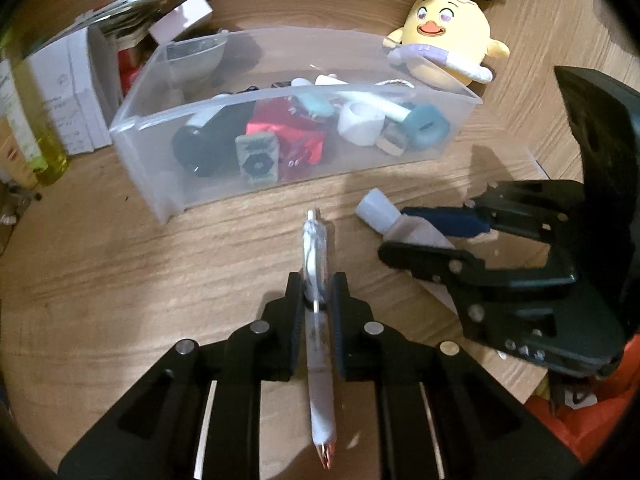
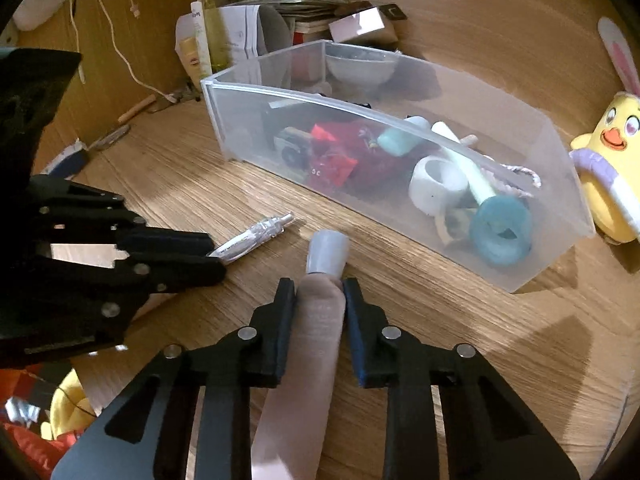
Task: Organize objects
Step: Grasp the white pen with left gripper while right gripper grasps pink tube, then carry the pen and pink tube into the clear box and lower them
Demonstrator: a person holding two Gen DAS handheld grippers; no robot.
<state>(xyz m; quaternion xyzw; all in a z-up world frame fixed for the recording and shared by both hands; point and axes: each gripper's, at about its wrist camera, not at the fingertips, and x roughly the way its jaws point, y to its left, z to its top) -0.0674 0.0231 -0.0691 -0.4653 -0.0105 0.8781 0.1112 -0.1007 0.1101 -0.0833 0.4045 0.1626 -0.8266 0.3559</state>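
Observation:
My left gripper (image 1: 317,286) is shut on a clear pen (image 1: 316,256), held just above the wooden table, its clicker end pointing at the bin. It also shows in the right wrist view (image 2: 256,234) with the left gripper (image 2: 216,258) around it. My right gripper (image 2: 318,294) is shut on a pink tube with a white cap (image 2: 316,320); the tube also shows in the left wrist view (image 1: 390,220), where the right gripper (image 1: 430,232) holds it. A clear plastic bin (image 1: 400,160) stands just beyond both, holding several small items; it also shows in the right wrist view (image 2: 568,232).
A yellow chick plush (image 1: 448,48) with bunny ears sits right of the bin. White boxes (image 1: 72,84), a yellow bottle (image 1: 40,136), papers and a bowl (image 2: 358,64) crowd the far left corner. Red and yellow things lie below the table edge (image 2: 60,420).

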